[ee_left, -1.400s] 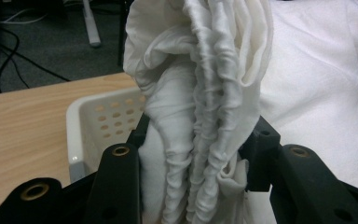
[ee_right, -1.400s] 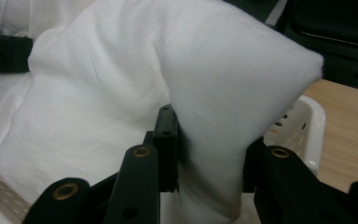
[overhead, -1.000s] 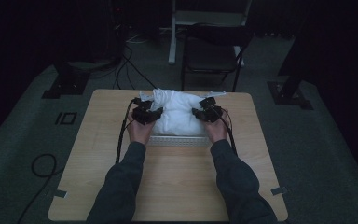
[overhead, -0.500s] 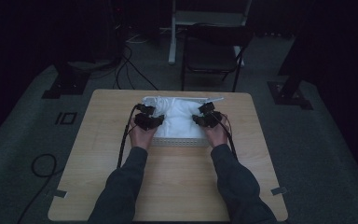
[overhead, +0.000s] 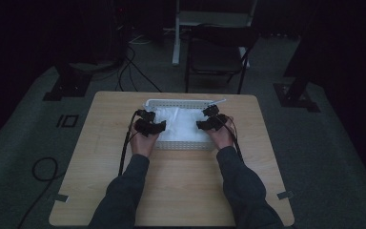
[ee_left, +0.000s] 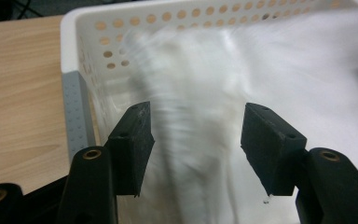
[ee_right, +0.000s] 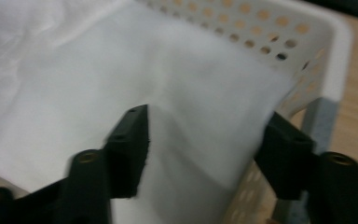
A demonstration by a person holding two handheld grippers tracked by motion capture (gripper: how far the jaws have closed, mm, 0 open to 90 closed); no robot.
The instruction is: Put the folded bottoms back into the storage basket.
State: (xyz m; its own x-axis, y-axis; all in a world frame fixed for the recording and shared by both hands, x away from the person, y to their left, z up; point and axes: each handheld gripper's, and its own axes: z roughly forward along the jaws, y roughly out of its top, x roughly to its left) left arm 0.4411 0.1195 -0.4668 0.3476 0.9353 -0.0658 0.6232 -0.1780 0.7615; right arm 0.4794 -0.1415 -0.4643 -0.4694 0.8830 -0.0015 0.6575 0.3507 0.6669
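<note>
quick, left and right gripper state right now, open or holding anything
Left gripper: open, jaws spread over the white cloth in the white perforated plastic basket.
Right gripper: open, nothing clamped.

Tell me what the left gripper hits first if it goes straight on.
Most likely the white cloth in the basket: it lies directly ahead between the left gripper's open jaws, though blur hides the exact depth.

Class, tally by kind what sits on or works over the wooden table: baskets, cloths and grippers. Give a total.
White perforated basket: 1
White cloth in the basket: 1
Grippers: 2, the left gripper and the right gripper
Total: 4
</note>
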